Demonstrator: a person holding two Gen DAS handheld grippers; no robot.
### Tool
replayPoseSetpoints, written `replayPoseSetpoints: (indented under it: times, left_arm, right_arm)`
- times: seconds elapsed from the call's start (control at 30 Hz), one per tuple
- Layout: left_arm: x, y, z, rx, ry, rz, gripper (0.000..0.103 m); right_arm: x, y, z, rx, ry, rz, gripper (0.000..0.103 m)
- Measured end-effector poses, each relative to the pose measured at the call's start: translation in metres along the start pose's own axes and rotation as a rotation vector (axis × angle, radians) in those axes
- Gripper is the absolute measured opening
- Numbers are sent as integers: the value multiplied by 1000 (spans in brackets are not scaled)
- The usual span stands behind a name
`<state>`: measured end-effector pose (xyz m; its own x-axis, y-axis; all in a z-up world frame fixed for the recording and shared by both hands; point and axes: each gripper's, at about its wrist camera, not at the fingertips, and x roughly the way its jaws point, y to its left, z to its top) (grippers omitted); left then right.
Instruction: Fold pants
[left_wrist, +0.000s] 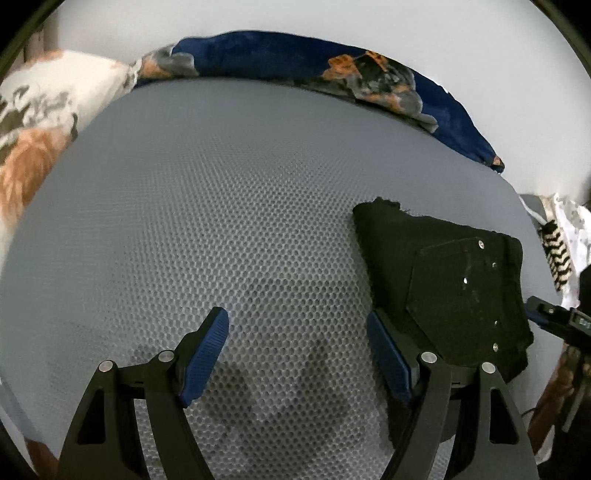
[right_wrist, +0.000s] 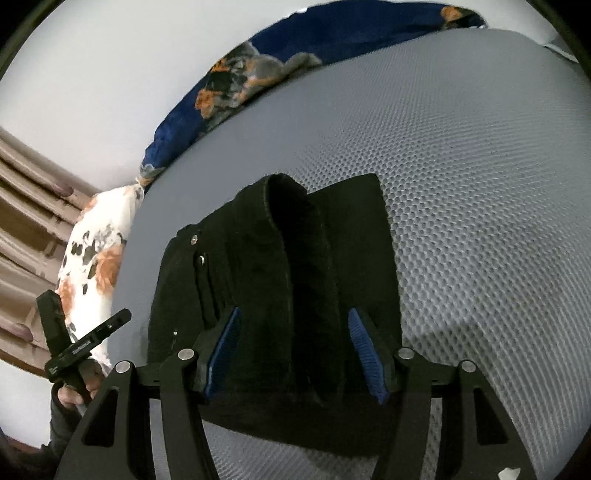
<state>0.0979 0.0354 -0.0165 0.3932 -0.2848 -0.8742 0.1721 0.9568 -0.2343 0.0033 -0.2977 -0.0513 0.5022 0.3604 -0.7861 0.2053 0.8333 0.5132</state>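
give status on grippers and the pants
Left gripper open over bare mattress. Right gripper open above folded pants. Nothing in the way.

There is one pair of black pants (right_wrist: 273, 258), folded up. There are two grippers (left_wrist: 297, 350) (right_wrist: 293, 345). There is one blue blanket (left_wrist: 280, 55) and one grey mat (left_wrist: 221, 206).

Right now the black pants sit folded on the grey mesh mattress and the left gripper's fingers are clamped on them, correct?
Not quite. The left gripper is open over bare grey mesh mattress, as the left wrist view shows; the folded black pants lie beside its right finger, ungripped.
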Motion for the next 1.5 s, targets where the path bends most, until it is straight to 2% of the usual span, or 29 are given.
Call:
replayPoseSetpoints:
  times: [0.1,0.2,0.43,0.53,0.57,0.6,0.67,0.73,0.8,0.97,1.13,1.23,1.3,1.4,1.5]
  left_arm:
    - [2,3,-1,-5,-4,-18,77]
    - [5,7,-2,-4,-10,-14,77]
    - [20,17,-4,-39,39,-19,77]
    - [21,19,-3,-50,46,-22,77]
    - [22,19,-3,-52,48,-20,77]
    - [22,20,-3,-57,49,-17,77]
    - [22,21,-2,-61,50,-15,77]
    - [22,21,-2,-61,49,-14,77]
    - [20,21,-2,-61,43,-16,77]
    - [17,22,-4,-65,38,-25,77]
    - [11,22,-5,-63,23,-31,77]
    - [10,20,-6,-58,17,-37,77]
    - [10,18,-9,-43,22,-36,77]
    - [12,13,-11,-29,26,-37,77]
    - [12,10,-13,-20,24,-37,77]
  right_arm:
    - [12,-4,8,-37,27,-4,54]
    - [21,-10,15,-41,37,46,49]
    - [40,-12,36,-71,42,148,46]
    - [48,-18,44,-40,47,219,39]
    - [50,-19,45,-25,53,240,32]
    - [52,-20,46,-10,55,257,29]
    - [52,-18,45,2,46,262,25]
    - [42,-9,41,10,9,242,17]
    - [29,5,37,-14,-30,182,11]
    - [-1,35,29,-58,-109,79,9]
    - [-24,21,26,-5,-171,12,9]
    - [-20,-1,21,45,-157,-39,9]
    - [-3,-17,16,61,-113,-104,9]
    - [5,-33,14,108,-114,-74,13]
    - [2,-26,14,73,-106,-119,18]
